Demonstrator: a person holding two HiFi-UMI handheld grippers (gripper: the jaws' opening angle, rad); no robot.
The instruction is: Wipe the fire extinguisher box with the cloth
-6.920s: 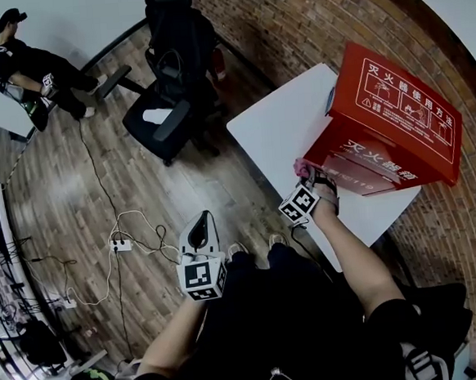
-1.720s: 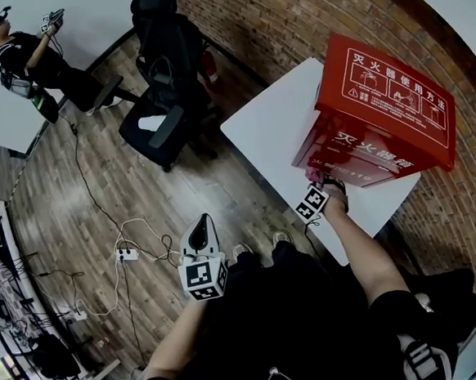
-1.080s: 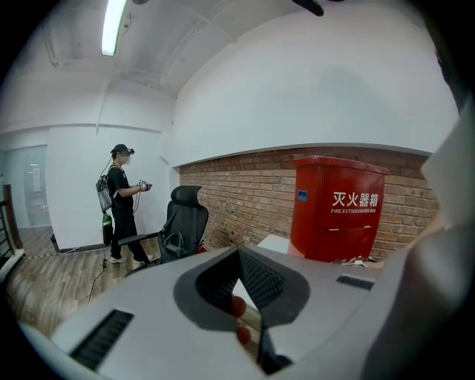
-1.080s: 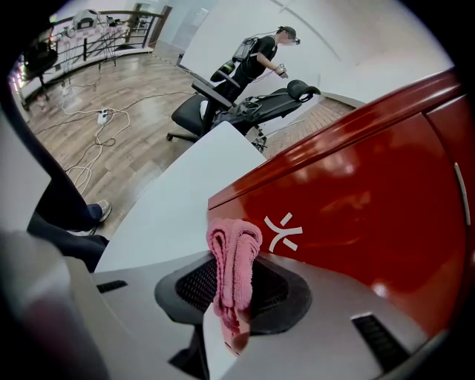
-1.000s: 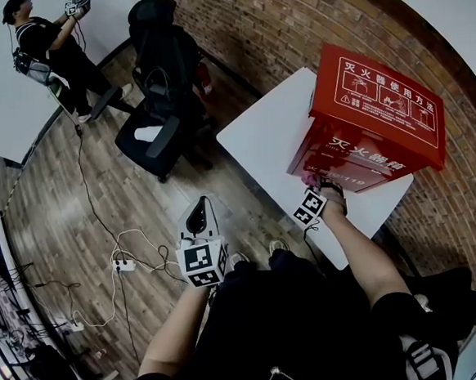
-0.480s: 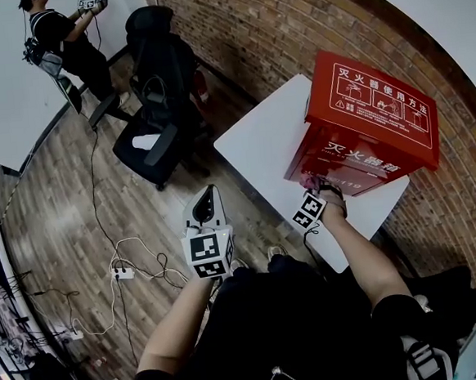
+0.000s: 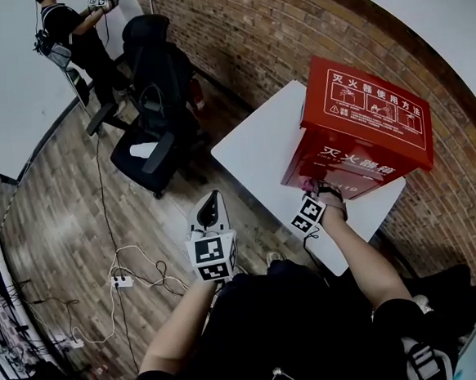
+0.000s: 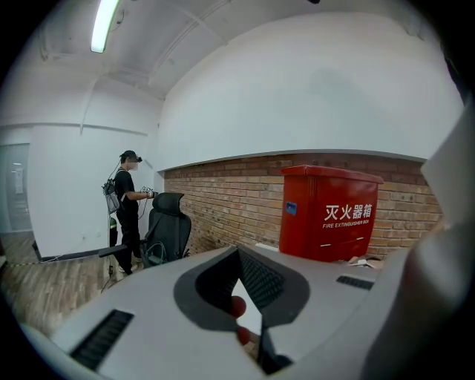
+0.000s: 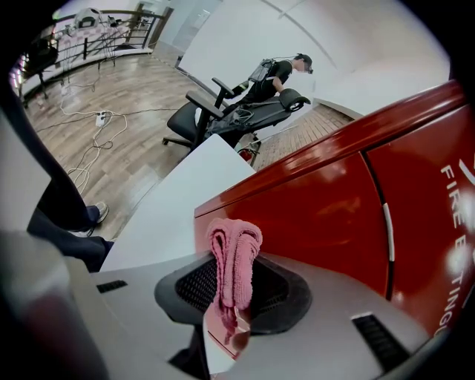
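The red fire extinguisher box point(image 7: 364, 126) stands on a white table point(image 7: 255, 143) against the brick wall. My right gripper point(image 7: 312, 189) is at the lower left corner of the box's front, shut on a bunched pink cloth point(image 9: 234, 252). In the right gripper view the cloth sticks up between the jaws, close against the glossy red box point(image 9: 334, 208). My left gripper point(image 7: 210, 205) hangs over the floor left of the table, away from the box, shut with nothing in it. The left gripper view shows the box point(image 8: 326, 215) ahead in the distance.
A black office chair point(image 7: 152, 93) stands left of the table. A person point(image 7: 74, 30) stands at the far white wall. Cables and a power strip point(image 7: 122, 280) lie on the wooden floor. The brick wall point(image 7: 242, 29) runs behind the table.
My left gripper has risen and moved a little right, toward the table. The right gripper stays with the cloth at the box's lower front. The person at the back has moved.
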